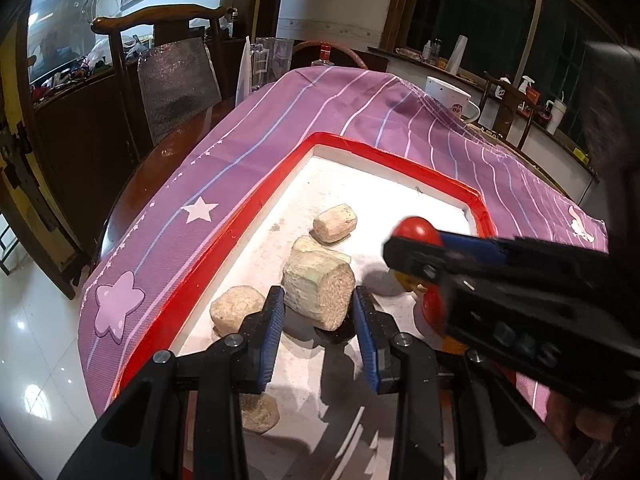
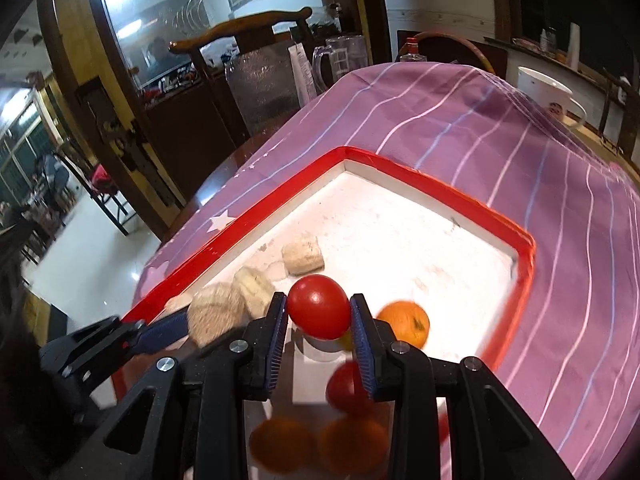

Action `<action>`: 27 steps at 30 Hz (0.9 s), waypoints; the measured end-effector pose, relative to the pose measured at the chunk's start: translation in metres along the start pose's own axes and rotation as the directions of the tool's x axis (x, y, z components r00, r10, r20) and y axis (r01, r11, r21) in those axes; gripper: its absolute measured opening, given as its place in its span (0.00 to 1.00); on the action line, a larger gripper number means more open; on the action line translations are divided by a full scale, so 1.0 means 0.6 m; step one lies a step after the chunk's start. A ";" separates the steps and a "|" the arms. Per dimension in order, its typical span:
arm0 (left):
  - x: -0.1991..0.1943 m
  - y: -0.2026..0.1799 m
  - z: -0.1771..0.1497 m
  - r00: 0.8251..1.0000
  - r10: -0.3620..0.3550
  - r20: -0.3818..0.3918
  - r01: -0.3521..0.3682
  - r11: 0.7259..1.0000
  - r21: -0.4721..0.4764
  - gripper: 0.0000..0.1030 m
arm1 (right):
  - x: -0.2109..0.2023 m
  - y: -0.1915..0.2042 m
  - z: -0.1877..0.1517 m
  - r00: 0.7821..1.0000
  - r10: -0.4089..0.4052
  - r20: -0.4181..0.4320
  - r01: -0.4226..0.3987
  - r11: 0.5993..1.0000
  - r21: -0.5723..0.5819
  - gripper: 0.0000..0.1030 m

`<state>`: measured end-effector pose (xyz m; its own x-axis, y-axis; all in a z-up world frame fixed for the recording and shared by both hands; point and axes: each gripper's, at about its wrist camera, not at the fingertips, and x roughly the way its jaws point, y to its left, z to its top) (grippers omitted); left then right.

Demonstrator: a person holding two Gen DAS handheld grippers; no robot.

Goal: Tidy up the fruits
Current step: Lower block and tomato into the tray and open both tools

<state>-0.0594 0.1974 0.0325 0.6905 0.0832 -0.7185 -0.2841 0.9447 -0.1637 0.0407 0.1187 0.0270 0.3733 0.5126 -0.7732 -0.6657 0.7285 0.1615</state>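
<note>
We look from the left wrist down along its fingers (image 1: 276,320), close over the near left part of the red-rimmed tray (image 1: 224,264), facing the chair (image 1: 160,24) and dark windows. From the right wrist we sit just as close over the tray's (image 2: 440,192) near right part, facing the same way. Both views share the tray, the purple cloth (image 1: 400,116), the mug (image 2: 548,96), and each catches the other gripper at its edge.

No writing can be read. The white ceramic mug (image 1: 448,94) at far right on the table bears a small red mark, too small to make out.
</note>
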 end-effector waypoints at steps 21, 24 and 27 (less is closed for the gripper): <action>-0.005 -0.005 -0.007 0.999 -0.051 -0.014 0.050 0.998 -0.029 0.57 | 0.006 -0.036 0.026 0.998 -0.054 0.025 0.053 0.996 0.072 0.36; -0.016 -0.007 -0.008 0.999 -0.048 -0.002 0.048 0.998 -0.030 0.59 | -0.016 -0.042 0.024 0.997 -0.056 0.052 0.051 0.994 0.097 0.36; -0.030 -0.010 -0.007 0.999 -0.044 0.015 0.044 0.999 -0.025 0.66 | -0.046 -0.050 0.011 0.995 -0.071 0.075 0.062 0.991 0.120 0.36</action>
<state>-0.0729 0.1889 0.0433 0.7122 0.0464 -0.7004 -0.2697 0.9393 -0.2120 0.0546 0.0856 0.0475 0.4674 0.4920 -0.7345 -0.5587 0.8083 0.1859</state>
